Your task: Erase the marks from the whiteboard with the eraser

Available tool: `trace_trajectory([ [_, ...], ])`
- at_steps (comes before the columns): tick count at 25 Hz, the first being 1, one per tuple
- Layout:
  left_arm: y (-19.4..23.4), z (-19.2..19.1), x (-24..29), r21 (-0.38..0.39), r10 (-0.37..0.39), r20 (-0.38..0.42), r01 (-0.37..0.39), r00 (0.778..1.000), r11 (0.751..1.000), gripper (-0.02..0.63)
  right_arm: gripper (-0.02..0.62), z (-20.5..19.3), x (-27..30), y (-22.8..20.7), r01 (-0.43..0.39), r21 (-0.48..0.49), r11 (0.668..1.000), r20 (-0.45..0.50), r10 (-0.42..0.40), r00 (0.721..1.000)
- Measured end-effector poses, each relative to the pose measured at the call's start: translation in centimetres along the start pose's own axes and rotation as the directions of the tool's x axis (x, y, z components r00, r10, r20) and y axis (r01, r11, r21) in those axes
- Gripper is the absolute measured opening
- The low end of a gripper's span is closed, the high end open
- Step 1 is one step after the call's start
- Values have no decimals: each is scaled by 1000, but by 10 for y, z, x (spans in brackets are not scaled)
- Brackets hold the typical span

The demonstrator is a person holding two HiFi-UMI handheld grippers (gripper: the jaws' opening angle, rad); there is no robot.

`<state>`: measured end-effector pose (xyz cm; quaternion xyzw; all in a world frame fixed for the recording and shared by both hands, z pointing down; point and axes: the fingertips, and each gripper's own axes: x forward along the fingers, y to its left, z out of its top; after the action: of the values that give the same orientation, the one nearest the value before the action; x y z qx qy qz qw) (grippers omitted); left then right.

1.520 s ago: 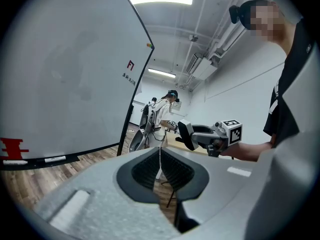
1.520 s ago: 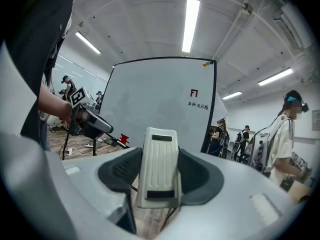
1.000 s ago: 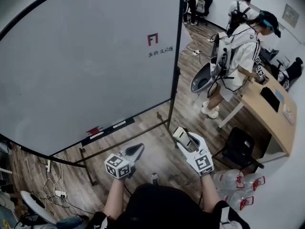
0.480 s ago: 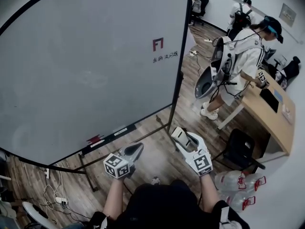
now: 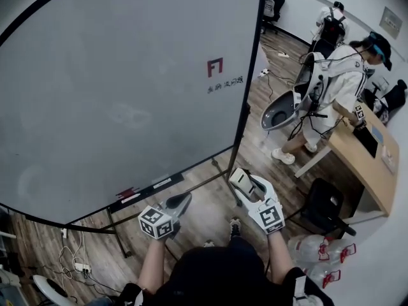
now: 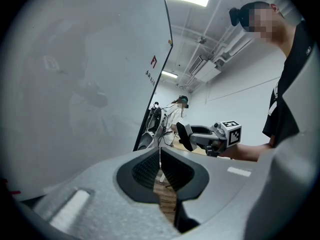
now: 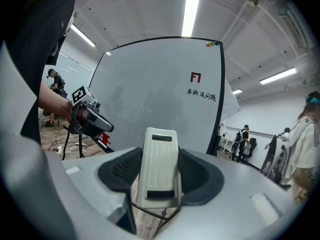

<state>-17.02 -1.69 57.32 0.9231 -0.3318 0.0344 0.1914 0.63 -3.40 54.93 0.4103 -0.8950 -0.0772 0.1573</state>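
Observation:
The big whiteboard (image 5: 115, 88) stands on its frame ahead and to my left, with a red logo and faint grey smudges (image 5: 129, 115) near its middle. A white eraser (image 5: 240, 182) is clamped in my right gripper (image 5: 243, 183), which is shut on it well short of the board. In the right gripper view the eraser (image 7: 159, 168) lies lengthwise between the pads, with the whiteboard (image 7: 150, 96) beyond. My left gripper (image 5: 181, 203) is shut with nothing in it; its jaws meet in the left gripper view (image 6: 160, 167), where the board (image 6: 85, 84) fills the left side.
The board's tray (image 5: 145, 188) holds a small red thing. A person in a white shirt (image 5: 341, 81) stands at a wooden desk (image 5: 357, 161) on the right. A black chair (image 5: 322, 203) and water bottles (image 5: 315, 254) stand by my right side. Cables (image 5: 73, 257) lie lower left.
The board has drifted slightly right in the head view and the person by the desk has moved right. Both grippers keep about the same place, and the eraser stays held.

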Motion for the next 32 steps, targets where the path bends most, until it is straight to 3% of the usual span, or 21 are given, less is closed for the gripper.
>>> trace_trajectory([
  [20, 37, 38, 102, -18, 100, 25, -99, 995, 995, 17, 238, -12, 63, -120, -102, -40, 994, 30, 103, 994],
  [32, 48, 54, 140, -30, 221, 47, -220, 974, 975, 17, 238, -1, 95, -172, -194, -87, 977, 100, 202, 974],
])
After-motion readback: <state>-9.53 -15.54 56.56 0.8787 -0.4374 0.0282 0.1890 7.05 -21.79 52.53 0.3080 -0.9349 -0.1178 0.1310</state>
